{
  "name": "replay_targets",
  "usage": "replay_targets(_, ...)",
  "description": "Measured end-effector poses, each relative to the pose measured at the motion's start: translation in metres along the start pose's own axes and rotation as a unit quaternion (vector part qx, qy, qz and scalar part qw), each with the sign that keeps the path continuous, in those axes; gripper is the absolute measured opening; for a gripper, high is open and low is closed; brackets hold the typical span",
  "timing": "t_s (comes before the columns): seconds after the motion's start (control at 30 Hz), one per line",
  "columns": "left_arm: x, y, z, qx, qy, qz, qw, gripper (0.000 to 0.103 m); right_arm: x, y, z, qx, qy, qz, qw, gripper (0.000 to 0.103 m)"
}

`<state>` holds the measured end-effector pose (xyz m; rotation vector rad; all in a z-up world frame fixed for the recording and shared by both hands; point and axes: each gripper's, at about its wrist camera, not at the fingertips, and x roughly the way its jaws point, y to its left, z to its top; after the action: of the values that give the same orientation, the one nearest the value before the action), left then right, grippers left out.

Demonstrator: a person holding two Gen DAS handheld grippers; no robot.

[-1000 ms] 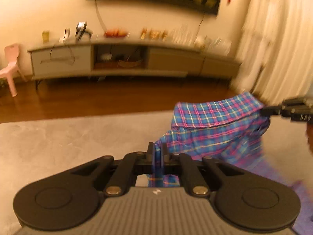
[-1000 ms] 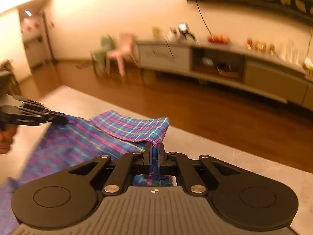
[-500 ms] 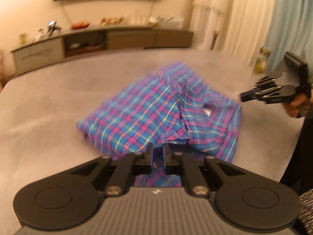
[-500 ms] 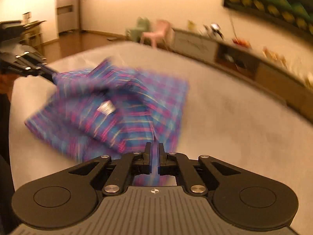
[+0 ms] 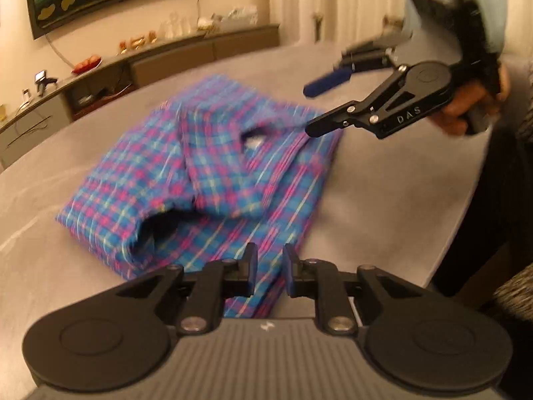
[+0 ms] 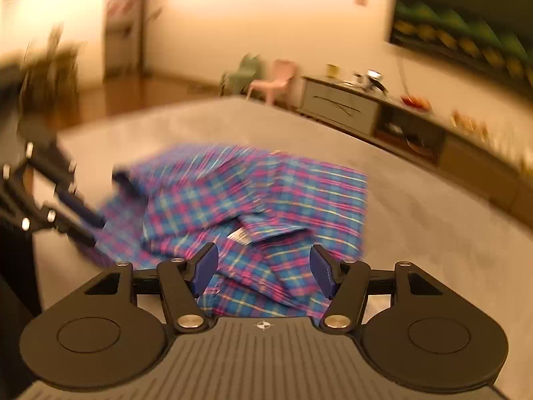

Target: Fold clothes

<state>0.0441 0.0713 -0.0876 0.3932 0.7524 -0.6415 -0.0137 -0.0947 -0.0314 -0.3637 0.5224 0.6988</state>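
Tabletop [image 5: 50,260]: grey surface filling the middle and lower part of both views, rounded edge at the right of the left wrist view.
Sideboard [image 6: 343,108]: long low cabinet along the far wall, upper right of the right wrist view; upper left in the left wrist view, with small blurred items on top.
Plaid shirt [image 5: 200,180]: blue, pink and yellow check, lying folded on the tabletop in the centre of the left wrist view; collar and a white label show in the upper middle of the bundle. In the right wrist view it [image 6: 266,196] sits mid-frame, blurred at its left side.
Right hand-held gripper [image 5: 311,110]: upper right of the left wrist view, held in a hand [image 5: 466,106]; its jaws stand wide apart with nothing between them, the lower tip just over the shirt's right edge.
Left hand-held gripper [image 5: 269,271]: bottom centre of its own view; jaws parted by a narrow gap, the shirt's near edge seen through it, no cloth pinched.
Pink chair [image 6: 276,78]: small, upper middle of the right wrist view, by the wall.
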Motion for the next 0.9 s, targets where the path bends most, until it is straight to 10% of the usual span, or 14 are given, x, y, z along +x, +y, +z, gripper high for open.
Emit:
replay_targets(0.17,0.012,0.006,-0.007,0.007,0.003,0.03,0.9995,0.018,0.045,0.018,0.001,-0.051,0.035,-0.034,0.998,0.056)
replay_targets(0.23,0.013,0.007,-0.007,0.015,0.0,0.041,0.9991,0.018,0.055,0.013,0.003,-0.031,0.049,-0.025,0.998,0.009)
replay_targets(0.33,0.01,0.006,-0.008,0.018,-0.005,0.05,0.9986,0.018,0.048,0.007,0.003,-0.026,0.054,-0.027,0.998,0.0)
replay_targets(0.63,-0.007,-0.017,-0.005,0.044,-0.033,0.039,0.9977,0.018,0.01,0.017,-0.014,-0.053,0.012,-0.012,0.998,0.001)
replay_targets(0.8,0.005,-0.026,-0.007,0.063,-0.025,0.037,0.997,0.018,0.011,0.072,-0.015,-0.173,-0.002,0.018,0.985,0.05)
replay_targets(0.9,0.008,-0.022,-0.009,0.048,-0.025,0.029,0.9981,0.017,0.029,0.094,-0.023,-0.247,0.01,-0.02,0.969,0.051)
